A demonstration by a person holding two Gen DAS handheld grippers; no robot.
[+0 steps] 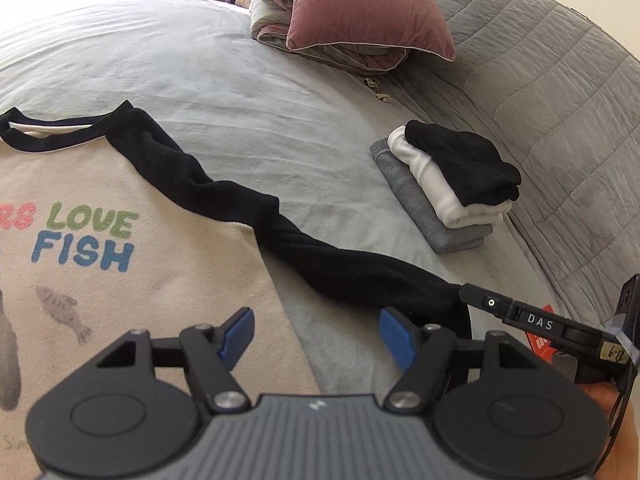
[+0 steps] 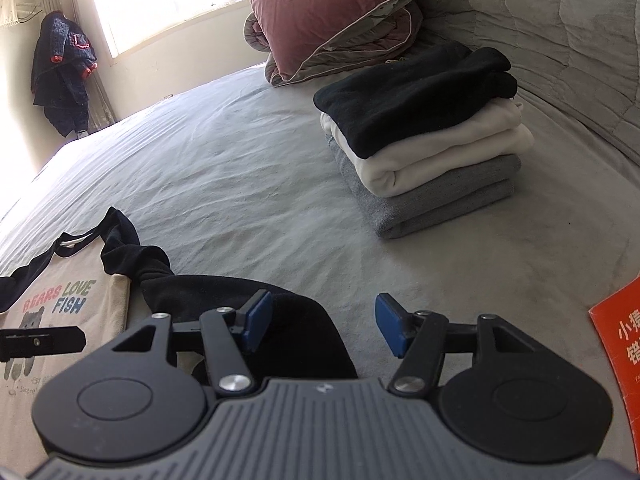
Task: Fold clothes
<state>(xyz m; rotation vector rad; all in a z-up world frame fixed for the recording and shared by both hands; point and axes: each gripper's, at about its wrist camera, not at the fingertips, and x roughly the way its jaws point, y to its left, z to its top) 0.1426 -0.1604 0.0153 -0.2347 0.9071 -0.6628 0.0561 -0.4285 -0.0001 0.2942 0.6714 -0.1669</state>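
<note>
Cream shirt spread flat on bed, black sleeve stretched out sideways, cuff just ahead of right gripper. Left gripper over shirt edge. Both spread wide, holding nothing. Folded stack well beyond fingertips. Likely sleeve-fold step: pinch cuff, carry across chest.

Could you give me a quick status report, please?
Left gripper and right gripper open, empty. Cream printed shirt with black sleeves flat, unfolded. Nothing blocking.
</note>
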